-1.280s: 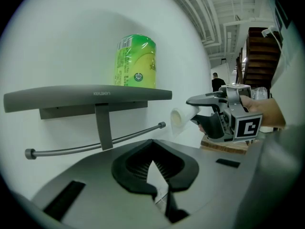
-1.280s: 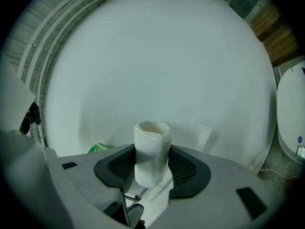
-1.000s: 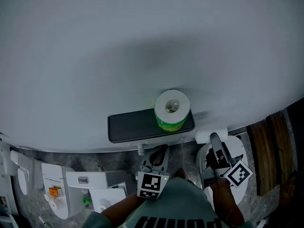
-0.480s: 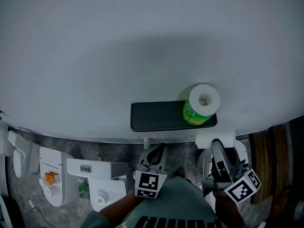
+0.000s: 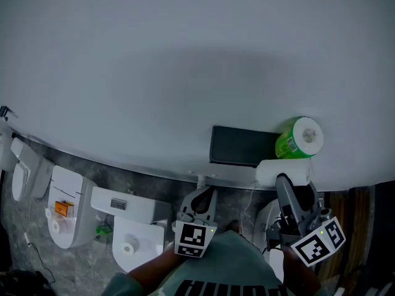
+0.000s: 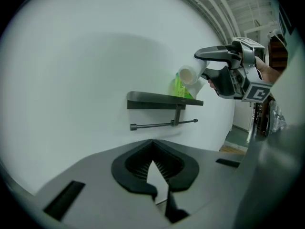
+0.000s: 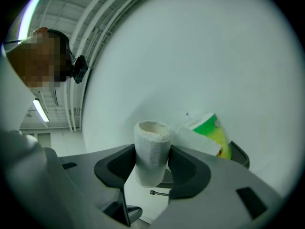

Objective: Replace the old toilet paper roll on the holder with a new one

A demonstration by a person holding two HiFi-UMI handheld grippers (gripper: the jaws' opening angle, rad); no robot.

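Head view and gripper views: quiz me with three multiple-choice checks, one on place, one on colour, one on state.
1. Where is the wrapped roll? A on the shelf; B on the holder bar; C in the left gripper.
2. Its wrapper colour? A blue; B green; C red.
3. The right gripper is: A open, empty; B shut on the thin white roll; C out of view.
Answers: A, it stands on the dark shelf; B, the wrapper is bright green; B, both pads press the roll's sides.
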